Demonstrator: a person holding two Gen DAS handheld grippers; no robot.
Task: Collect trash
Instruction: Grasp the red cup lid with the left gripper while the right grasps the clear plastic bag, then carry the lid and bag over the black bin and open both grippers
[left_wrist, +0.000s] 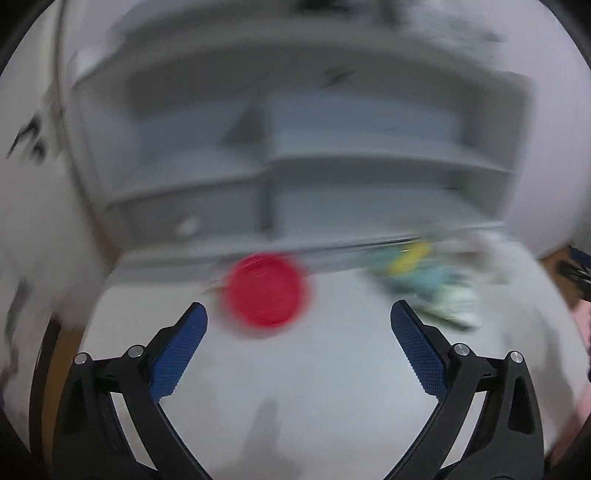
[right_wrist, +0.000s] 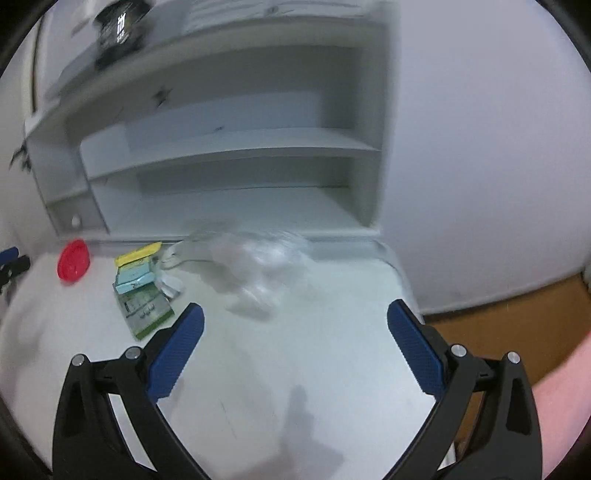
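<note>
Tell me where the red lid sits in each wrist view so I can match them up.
Left wrist: the red lid lies just ahead of the open left gripper, near centre.
Right wrist: it lies far left on the white desk.
Shared landmark: the yellow-and-green packets, right of the lid in both.

On the worktop (right_wrist: 295, 369) I count one red lid (right_wrist: 74, 260), one crumpled clear plastic bag (right_wrist: 255, 266), and a small heap of paper packets (right_wrist: 142, 291), perhaps three. Two claws, both spread wide.
</note>
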